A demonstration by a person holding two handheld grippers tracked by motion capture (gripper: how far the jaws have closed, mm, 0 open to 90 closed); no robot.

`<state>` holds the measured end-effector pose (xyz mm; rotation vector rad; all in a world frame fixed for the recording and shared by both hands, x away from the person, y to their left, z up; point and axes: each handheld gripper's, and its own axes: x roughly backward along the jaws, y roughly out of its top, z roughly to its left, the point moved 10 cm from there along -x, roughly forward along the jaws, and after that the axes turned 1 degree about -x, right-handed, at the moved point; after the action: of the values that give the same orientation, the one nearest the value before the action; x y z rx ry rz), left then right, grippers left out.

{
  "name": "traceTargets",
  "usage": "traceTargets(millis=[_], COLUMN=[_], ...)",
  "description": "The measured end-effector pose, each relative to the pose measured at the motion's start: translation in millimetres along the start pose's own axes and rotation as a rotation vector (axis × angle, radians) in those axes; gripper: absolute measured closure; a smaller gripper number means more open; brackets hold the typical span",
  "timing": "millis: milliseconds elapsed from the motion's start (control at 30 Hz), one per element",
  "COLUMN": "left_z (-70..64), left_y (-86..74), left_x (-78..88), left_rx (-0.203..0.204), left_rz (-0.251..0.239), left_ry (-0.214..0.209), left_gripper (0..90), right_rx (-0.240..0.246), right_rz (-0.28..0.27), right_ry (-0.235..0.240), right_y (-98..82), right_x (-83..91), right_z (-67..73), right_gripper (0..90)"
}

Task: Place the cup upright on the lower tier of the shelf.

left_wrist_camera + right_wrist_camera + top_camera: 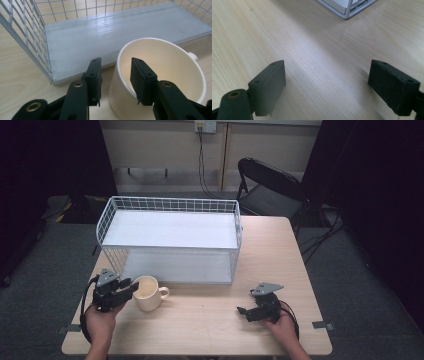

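Here, your left gripper (115,82) straddles the near rim of a cream mug (160,82): 1 jaw sits outside the wall, the other inside the bowl. A visible gap remains on the outer side, so the pads are not yet pinching the wall. The mug stands upright on the wooden table (210,320), just in front of the white wire basket (170,237), its handle pointing away from your left hand.

Your right gripper (327,87) rests low over bare table, well apart from the mug, its 2 jaws spread wide with nothing between them.

The risk, as I judge it: a thin, smooth rim held on 1 side may swing or slip once lifted, and the mug could tip or knock the basket's wire edge.
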<state>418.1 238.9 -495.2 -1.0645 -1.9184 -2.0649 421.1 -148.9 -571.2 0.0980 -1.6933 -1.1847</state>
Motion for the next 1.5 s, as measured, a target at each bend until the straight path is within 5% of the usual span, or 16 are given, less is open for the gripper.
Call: traceTargets(millis=[400, 600, 833, 1500], left_z=[-2.5, -1.8, -2.7, -6.9], left_y=[-2.0, -2.4, -2.6, 10.2], left_x=[-11.6, -12.3, -11.7, -8.6], left_rx=[0.024, 0.041, -0.007, 0.043], left_rz=[0.013, -0.001, -0.011, -0.055], left_ry=[0.024, 0.013, 0.041, 0.051], left_gripper=[79.4, 79.7, 80.9, 81.5], right_rx=[0.000, 0.000, 0.000, 0.000], right_rz=[-0.001, -0.001, -0.001, -0.001], right_ry=[0.000, 0.000, -0.001, -0.001], right_y=[0.0, 0.1, 0.1, 0.1], right_x=[-0.1, -0.1, -0.1, -0.1], right_z=[0.0, 0.0, 0.0, -0.1], right_gripper=[13.8, 13.9, 13.9, 13.8])
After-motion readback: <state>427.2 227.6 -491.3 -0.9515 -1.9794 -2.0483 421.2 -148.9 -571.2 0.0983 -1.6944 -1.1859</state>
